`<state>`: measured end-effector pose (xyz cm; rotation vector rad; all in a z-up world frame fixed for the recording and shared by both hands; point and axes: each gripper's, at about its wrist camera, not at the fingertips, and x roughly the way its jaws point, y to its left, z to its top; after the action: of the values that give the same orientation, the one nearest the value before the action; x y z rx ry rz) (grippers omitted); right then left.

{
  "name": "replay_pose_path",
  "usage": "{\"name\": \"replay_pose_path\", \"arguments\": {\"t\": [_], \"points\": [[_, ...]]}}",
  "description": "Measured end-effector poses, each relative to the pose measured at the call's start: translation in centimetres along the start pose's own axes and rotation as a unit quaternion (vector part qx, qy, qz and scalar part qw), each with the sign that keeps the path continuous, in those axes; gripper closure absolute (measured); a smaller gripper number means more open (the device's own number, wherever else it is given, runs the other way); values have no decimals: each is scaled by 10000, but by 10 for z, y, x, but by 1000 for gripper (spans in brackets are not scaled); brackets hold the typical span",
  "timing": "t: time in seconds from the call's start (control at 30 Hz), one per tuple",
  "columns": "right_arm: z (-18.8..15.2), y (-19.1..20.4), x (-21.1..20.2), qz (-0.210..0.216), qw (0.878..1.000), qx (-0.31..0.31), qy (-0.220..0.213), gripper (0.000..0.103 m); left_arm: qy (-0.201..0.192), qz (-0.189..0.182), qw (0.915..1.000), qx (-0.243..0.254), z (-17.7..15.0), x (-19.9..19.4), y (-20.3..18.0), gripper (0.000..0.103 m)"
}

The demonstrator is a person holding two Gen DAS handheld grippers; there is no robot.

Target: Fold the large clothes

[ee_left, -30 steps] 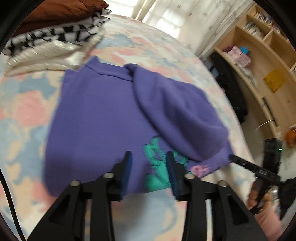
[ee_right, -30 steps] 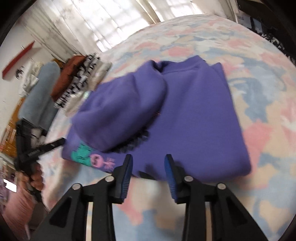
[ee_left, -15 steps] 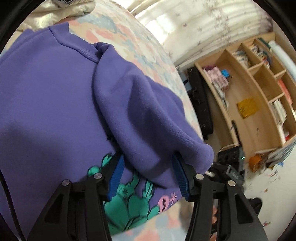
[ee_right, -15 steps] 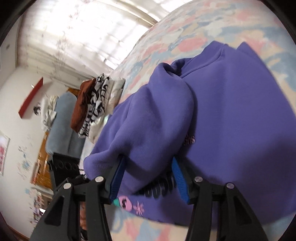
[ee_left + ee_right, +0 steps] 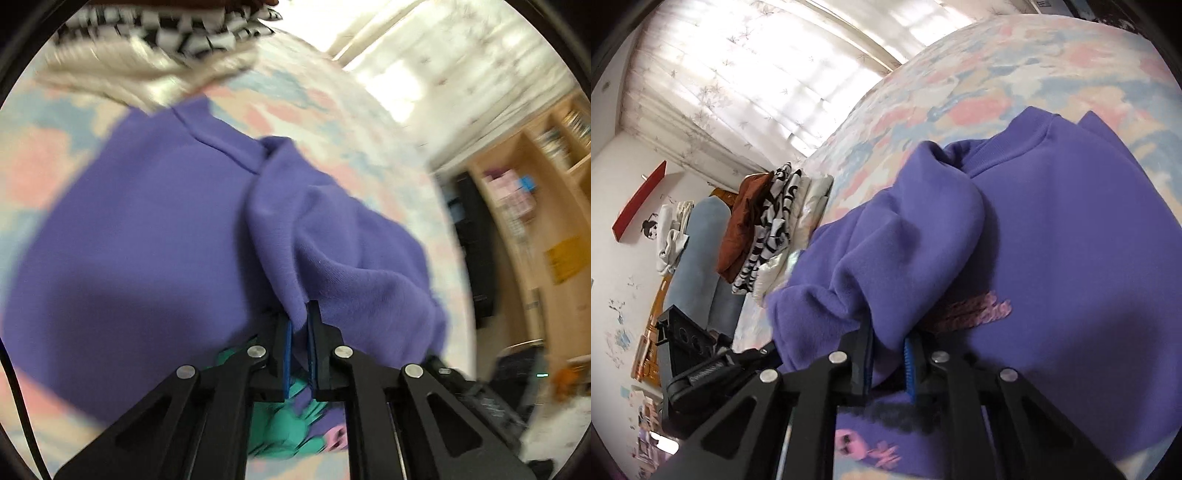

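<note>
Both tongs are pinched tight on a bunched fold of the purple sweatshirt point(image 5: 140, 229): the left tongs point(image 5: 299, 332) and the right tongs point(image 5: 888, 343). It lies spread on the bed point(image 5: 1015, 74), with green and pink pictures near its hem. Farther off sits a pile of folded clothes point(image 5: 768, 221), then wooden shelves point(image 5: 535, 206).

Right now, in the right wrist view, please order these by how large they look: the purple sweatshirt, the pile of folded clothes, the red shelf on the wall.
1. Purple sweatshirt: by far the largest, though it lies nearest the camera.
2. Pile of folded clothes.
3. Red shelf: smallest, but it is far away and seen at an angle.
</note>
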<state>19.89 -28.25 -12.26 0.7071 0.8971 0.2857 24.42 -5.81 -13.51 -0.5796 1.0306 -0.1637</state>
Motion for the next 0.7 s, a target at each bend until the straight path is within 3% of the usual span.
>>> {"name": "replay_pose_path", "arguments": {"t": [0.1,0.17,0.23,0.4,0.53,0.7], "points": [[-15,12,-5,-363,9992,123,113,91,318,799,9961,218,-10,2,-4,98],[-29,8,5,-826,9960,150,310,91,545,1055,9927,230,-17,16,8,98],[-43,-6,18,-1020,9935,250,437,91,628,1047,9924,159,-24,26,19,97],[-47,-17,15,-753,9958,341,395,88,448,1004,9933,366,-28,19,6,94],[-45,-12,0,-747,9961,226,413,77,385,984,9933,476,-23,6,5,78],[-48,10,-33,-1156,9923,-414,-135,76,7,1066,9915,745,-26,-18,-3,78]]}}
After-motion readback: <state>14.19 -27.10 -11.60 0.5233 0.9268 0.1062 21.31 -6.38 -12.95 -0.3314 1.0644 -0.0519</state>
